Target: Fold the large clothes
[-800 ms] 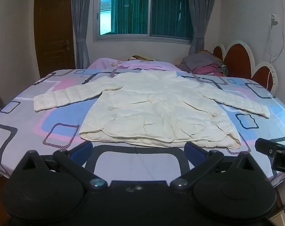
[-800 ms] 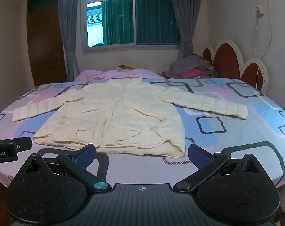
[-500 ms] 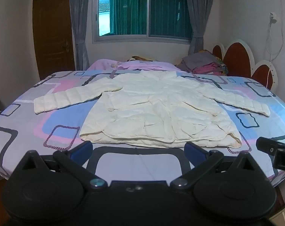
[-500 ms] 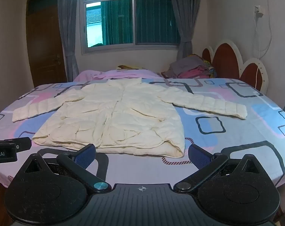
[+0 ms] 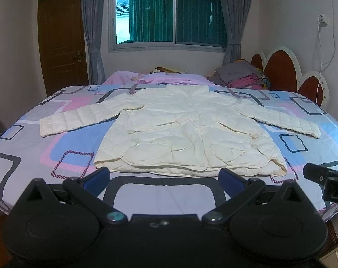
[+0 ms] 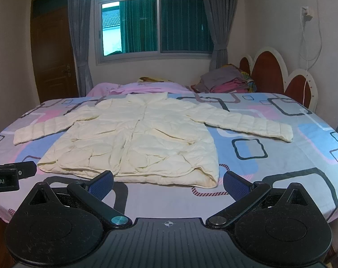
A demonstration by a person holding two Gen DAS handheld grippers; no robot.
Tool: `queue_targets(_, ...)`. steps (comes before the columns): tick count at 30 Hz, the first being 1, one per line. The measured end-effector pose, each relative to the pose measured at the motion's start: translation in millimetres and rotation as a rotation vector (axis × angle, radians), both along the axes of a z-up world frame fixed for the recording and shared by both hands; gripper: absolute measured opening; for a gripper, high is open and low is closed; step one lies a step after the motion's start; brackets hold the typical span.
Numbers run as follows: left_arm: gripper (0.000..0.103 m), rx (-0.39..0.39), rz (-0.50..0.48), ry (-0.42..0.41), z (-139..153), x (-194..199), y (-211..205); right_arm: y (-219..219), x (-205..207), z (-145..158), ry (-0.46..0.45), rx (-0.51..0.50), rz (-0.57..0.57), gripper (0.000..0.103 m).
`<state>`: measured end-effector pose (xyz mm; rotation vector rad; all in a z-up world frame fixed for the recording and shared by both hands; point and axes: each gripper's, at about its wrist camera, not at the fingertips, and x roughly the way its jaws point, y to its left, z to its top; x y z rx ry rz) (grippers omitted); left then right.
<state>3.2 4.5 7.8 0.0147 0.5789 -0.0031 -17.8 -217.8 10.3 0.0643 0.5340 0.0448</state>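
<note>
Left wrist view: the cream jacket point(image 5: 189, 131) lies flat, sleeves spread, on the bed point(image 5: 30, 156); the left tongs point(image 5: 164, 175) hover spread wide and empty, short of the hem.

Right wrist view: the right tongs point(image 6: 167, 182) gape likewise, holding nothing. Folding looks unstarted; a sleeve point(image 6: 247, 125) likely needs gripping next.

Bedroom, pale walls. Bed point(image 5: 23, 154) fills the foreground, cover printed with pink, blue and grey squares. Window point(image 5: 169, 15) centred on the far wall, green curtain inside the glass, daylight showing through its left pane; grey drapes point(image 5: 93, 31) hang at both sides. Brown wooden door point(image 5: 61, 42) in the far left corner. Scalloped red-and-white headboard point(image 5: 280, 71) along the bed's right edge. Stack of folded clothes point(image 5: 240, 76) at the bed's far right corner. Wall socket point(image 5: 323, 19) with a white cable on the right wall.
</note>
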Motion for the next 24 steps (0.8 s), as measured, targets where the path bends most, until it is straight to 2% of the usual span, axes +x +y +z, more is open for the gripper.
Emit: queue_targets(24, 0.103, 0.002, 0.001, -0.003, 1.1, 1.4, 1.3, 0.2, -0.5, 2.9, -0.002, -0.001, 0.002, 0.103)
